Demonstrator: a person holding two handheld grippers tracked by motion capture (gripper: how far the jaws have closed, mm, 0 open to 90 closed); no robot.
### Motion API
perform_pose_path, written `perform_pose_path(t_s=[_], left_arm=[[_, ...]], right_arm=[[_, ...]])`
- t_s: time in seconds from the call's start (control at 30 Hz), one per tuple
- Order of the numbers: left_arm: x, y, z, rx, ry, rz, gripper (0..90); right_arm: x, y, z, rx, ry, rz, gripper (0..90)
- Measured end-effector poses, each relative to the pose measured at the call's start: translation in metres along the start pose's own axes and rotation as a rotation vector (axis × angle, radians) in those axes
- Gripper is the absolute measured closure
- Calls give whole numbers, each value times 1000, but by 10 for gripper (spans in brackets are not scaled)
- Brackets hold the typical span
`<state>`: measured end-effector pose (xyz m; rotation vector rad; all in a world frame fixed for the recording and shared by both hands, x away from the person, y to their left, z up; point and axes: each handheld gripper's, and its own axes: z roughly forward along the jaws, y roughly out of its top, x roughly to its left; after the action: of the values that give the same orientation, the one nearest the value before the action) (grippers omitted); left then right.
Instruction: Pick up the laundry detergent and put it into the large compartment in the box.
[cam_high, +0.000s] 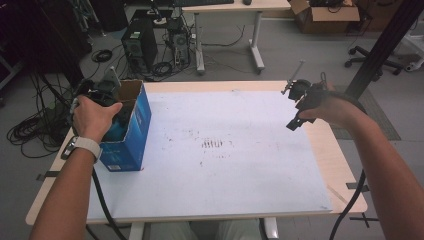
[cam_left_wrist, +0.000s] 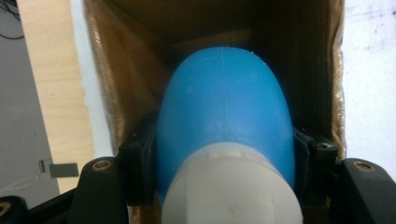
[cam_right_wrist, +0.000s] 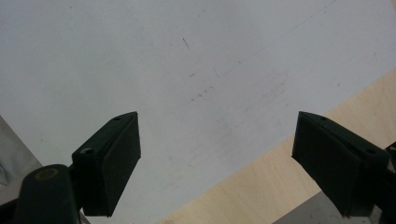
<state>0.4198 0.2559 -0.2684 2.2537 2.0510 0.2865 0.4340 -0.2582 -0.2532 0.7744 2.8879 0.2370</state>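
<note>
The left gripper (cam_left_wrist: 224, 158) is clamped on a blue bottle with a white cap (cam_left_wrist: 224, 116), one jaw on each flank just above the cap; the bottle points bottom-first into the open blue cardboard box (cam_high: 131, 131), its brown inner walls close around it on both sides. In the high view the left hand (cam_high: 95, 117) sits over the box mouth at the table's left edge, with the gripper reaching inside. The grip near the cap looks deliberate — it leaves the body free to slide between the walls; whether the bottle is going in or coming out cannot be told from this moment alone. The right gripper (cam_right_wrist: 217, 163) hangs with its jaws wide apart and nothing between them, over the white sheet (cam_right_wrist: 187, 56) near the wooden table edge (cam_right_wrist: 261, 186) — idle, well apart from the box.
</note>
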Motion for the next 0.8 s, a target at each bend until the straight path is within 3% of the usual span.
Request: perform_pose_path(t_s=[0.37, 0.8], left_arm=[[0, 2, 8, 20, -8, 2, 375], [5, 2, 4, -8, -38, -11, 312]], right_arm=[[-2, -4, 2, 0, 5, 10, 154], [0, -3, 2, 1, 5, 2, 155]])
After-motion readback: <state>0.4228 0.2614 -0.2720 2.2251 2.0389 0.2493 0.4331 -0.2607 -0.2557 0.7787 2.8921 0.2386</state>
